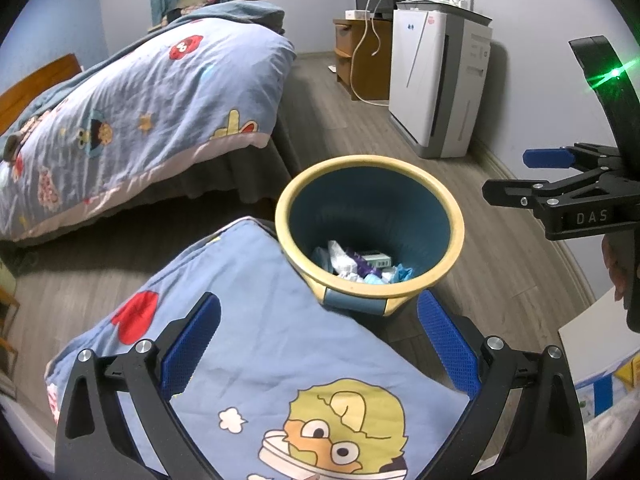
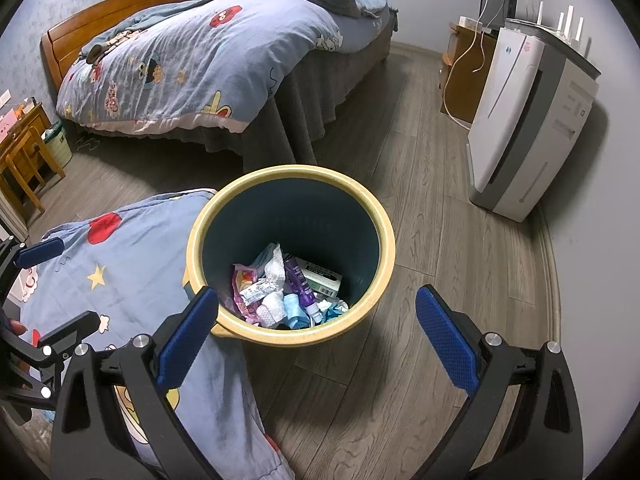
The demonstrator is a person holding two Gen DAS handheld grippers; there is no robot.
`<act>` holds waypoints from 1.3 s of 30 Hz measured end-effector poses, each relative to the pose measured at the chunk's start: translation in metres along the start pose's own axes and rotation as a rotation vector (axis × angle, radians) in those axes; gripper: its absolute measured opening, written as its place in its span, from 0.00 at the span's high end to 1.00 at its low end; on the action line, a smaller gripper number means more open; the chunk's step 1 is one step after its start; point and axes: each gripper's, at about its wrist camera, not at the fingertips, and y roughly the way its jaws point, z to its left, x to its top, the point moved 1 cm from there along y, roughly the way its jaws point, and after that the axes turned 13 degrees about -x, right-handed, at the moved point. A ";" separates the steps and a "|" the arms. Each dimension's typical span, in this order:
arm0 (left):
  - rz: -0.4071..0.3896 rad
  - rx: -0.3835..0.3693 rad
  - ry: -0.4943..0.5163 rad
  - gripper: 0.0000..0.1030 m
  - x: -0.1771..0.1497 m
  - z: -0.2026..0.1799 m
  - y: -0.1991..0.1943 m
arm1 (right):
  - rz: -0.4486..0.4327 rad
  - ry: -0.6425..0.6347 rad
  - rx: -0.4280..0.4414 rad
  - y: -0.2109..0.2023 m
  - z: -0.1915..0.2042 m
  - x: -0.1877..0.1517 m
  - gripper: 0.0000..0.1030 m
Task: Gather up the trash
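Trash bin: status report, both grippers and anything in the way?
Left gripper and right gripper open, empty. Trash bin upright on floor, wrappers and tissues inside. Blue quilt against its left side.

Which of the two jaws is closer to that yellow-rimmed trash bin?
Right, probably. The right gripper hangs open over the trash bin's near rim. The left gripper is open beside it, over the blue cartoon bedding.

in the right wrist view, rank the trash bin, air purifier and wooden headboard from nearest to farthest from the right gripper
1. Trash bin: just ahead of the open right gripper, on the floor, already holding wrappers.
2. Air purifier: farther off to the right, against the wall.
3. Wooden headboard: farthest, at the bed's far left end.
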 end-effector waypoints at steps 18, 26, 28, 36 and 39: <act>0.003 0.004 -0.011 0.05 0.001 0.003 -0.001 | 0.009 -0.005 -0.003 0.002 0.000 -0.001 0.06; 0.003 0.003 -0.009 0.05 0.001 0.002 -0.001 | 0.006 -0.006 -0.006 0.003 -0.001 -0.001 0.06; 0.002 0.004 -0.008 0.05 0.001 0.002 -0.001 | 0.009 -0.006 -0.005 0.004 -0.002 -0.001 0.06; 0.001 0.003 -0.008 0.05 0.001 0.002 0.000 | 0.010 -0.005 -0.006 0.004 -0.001 -0.001 0.06; 0.002 0.005 -0.006 0.05 0.002 0.000 0.000 | 0.009 -0.005 -0.008 0.005 0.000 -0.001 0.06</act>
